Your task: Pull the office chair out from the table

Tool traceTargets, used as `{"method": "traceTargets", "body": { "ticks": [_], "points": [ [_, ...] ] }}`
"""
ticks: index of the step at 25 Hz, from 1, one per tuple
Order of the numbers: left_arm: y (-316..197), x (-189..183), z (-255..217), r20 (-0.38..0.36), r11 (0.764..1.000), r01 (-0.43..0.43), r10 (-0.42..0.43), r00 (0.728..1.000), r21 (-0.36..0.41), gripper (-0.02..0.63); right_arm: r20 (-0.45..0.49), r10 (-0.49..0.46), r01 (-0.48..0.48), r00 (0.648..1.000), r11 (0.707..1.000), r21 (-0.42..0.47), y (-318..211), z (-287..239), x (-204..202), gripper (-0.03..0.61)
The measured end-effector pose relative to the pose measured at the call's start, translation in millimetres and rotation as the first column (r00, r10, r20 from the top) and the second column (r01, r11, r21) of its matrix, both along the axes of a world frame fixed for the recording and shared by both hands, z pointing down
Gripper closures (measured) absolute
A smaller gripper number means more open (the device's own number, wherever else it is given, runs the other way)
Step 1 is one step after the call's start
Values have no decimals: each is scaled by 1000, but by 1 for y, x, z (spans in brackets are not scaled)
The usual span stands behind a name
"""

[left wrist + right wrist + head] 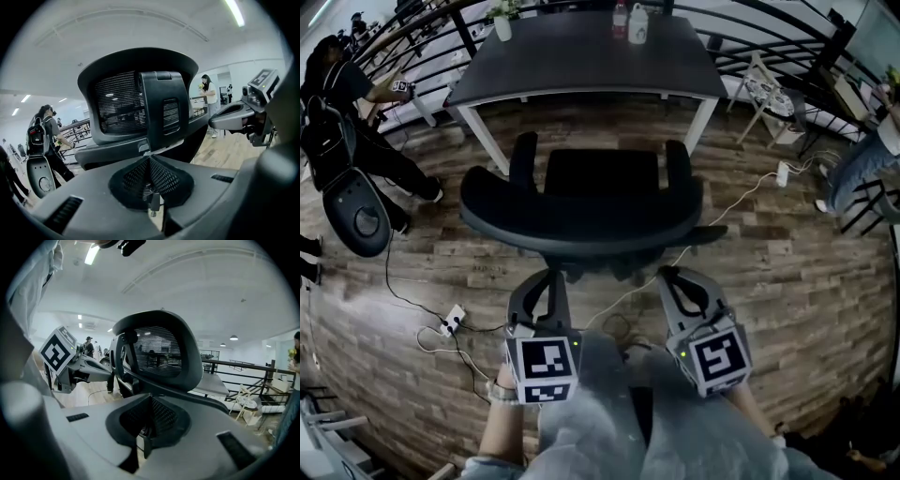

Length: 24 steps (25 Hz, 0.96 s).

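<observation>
The black office chair [581, 211] stands just in front of me, its back toward me and its seat facing the dark table [581, 56], with a strip of floor between them. My left gripper [546, 277] is shut just behind the left part of the chair back's lower edge. My right gripper [675, 277] is shut behind the right part. In the left gripper view the mesh chair back [122, 103] rises ahead of the shut left gripper [150, 161], nothing between the pads. The right gripper view shows the chair back [159, 350] beyond the shut right gripper [149, 399].
A bottle [621, 21] and a potted plant [502, 26] stand on the table. A power strip [452, 319] and cables lie on the wooden floor at left. A person [337, 94] and a black rounded object [356, 211] are at left. At right are a white stool [769, 94] and railings.
</observation>
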<state>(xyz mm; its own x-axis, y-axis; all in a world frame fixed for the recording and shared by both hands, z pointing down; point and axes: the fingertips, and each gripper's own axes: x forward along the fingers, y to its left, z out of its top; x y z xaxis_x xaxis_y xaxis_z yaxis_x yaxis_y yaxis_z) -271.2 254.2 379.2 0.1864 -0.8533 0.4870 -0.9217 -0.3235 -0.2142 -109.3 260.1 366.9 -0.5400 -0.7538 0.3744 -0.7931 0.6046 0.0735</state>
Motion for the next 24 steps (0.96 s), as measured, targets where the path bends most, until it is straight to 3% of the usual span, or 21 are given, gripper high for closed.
{"method": "traceTargets", "body": {
  "ticks": [24],
  "points": [
    [6,4,-1,6,1000,2,-2,1000,-1,607,-13,-7,7,1000,1000,-8,9,1,1,575]
  ]
}}
